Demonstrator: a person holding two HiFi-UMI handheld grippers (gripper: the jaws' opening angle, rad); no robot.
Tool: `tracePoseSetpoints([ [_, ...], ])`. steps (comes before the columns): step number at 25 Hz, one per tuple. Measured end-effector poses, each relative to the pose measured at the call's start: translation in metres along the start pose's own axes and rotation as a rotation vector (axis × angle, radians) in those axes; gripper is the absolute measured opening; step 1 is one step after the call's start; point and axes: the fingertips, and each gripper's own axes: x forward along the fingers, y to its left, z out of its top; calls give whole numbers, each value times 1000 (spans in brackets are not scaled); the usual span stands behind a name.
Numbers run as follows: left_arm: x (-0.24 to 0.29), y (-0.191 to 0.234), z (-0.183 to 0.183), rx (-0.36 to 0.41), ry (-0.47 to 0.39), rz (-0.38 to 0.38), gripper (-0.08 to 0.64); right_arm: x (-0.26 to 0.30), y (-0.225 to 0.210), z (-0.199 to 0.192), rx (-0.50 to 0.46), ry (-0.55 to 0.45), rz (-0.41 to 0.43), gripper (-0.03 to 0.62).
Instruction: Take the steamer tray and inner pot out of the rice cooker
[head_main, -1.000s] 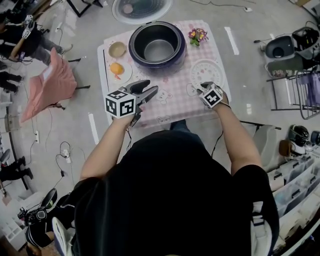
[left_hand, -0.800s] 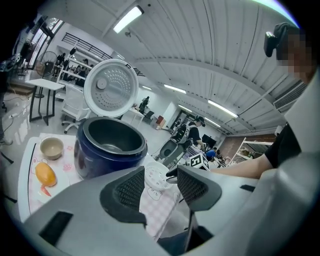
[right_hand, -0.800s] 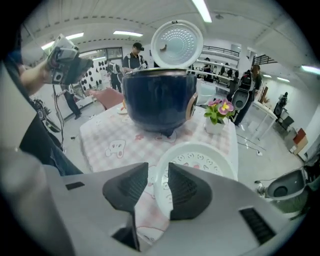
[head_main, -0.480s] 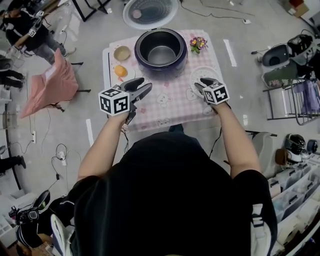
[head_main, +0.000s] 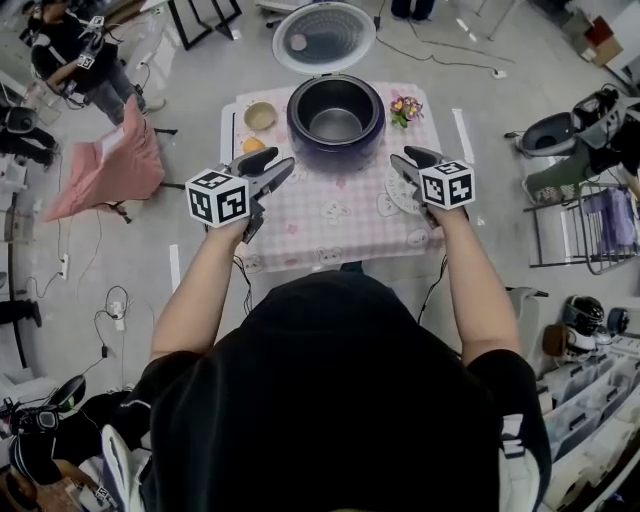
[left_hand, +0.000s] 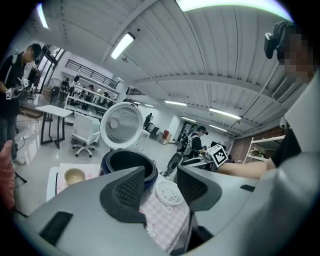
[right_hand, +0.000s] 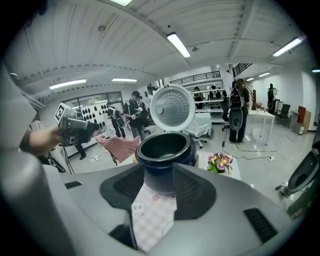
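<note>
Head view has both tools held up over the near edge of the worktop (head_main: 330, 225), one at each side, with the cooker (head_main: 336, 112) ahead of them and between their lines of aim. The left tool (head_main: 280, 162) has its jaws well apart and holds nothing. In the left gripper view its pads (left_hand: 131, 189) frame an open gap, and the tray (left_hand: 169, 193) lies flat on the checked cloth beyond that gap, just right of the cooker. The right tool (head_main: 402, 160) is also empty. Its jaws have just been opening and stand partly apart, with nothing between them. In the right gripper view only cloth and the cooker's dark blue body (right_hand: 165, 150) show through the gap. From the head view the tray is mostly hidden under the right tool. The cooker's lid (head_main: 324, 36) stands open behind the cooker, away from both tools. The pot (head_main: 336, 122) seems to sit in the cooker still, judging by the grey metal floor, though the rim is hard to tell apart from the housing. A small bowl (head_main: 260, 116) is ahead of the left tool, left of the cooker. A bunch of flowers (head_main: 405, 107) is ahead of the right tool, right of the cooker.
</note>
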Motion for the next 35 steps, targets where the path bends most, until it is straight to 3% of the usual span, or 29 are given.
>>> tracePoseSetpoints([
  [5,-5,4,16,16,-21,16,221,-7,15,28,-10,-46,34,189],
  [12,-2,22,21,21,-15,55,220,-1,14,39,-15,-50,46,192],
  [35,94,105,-10,-52,123,191,201,86,-49,35,56,84,110,192],
])
